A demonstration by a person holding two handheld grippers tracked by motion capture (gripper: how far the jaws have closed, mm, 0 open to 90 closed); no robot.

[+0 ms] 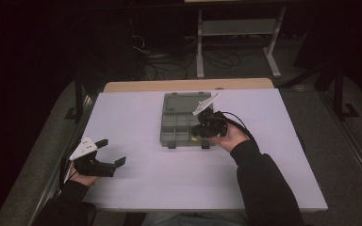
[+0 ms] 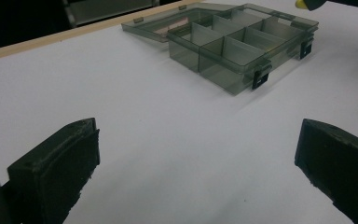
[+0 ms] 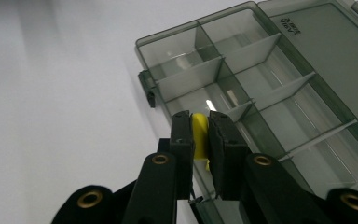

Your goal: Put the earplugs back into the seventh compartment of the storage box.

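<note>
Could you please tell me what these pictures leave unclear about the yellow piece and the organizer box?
- Yellow piece: right gripper view, its shape is hidden by the right gripper's clamped jaws.
- Organizer box: high view, near-right compartments are covered by the gripper and hand.
- Lid lettering: too small to read.

smoky grey box [image 3: 279,79], yellow piece [image 3: 199,135], white table [image 1: 141,113]

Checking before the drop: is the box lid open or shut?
Open: the lid lies flat behind the box, dividers exposed.
</note>
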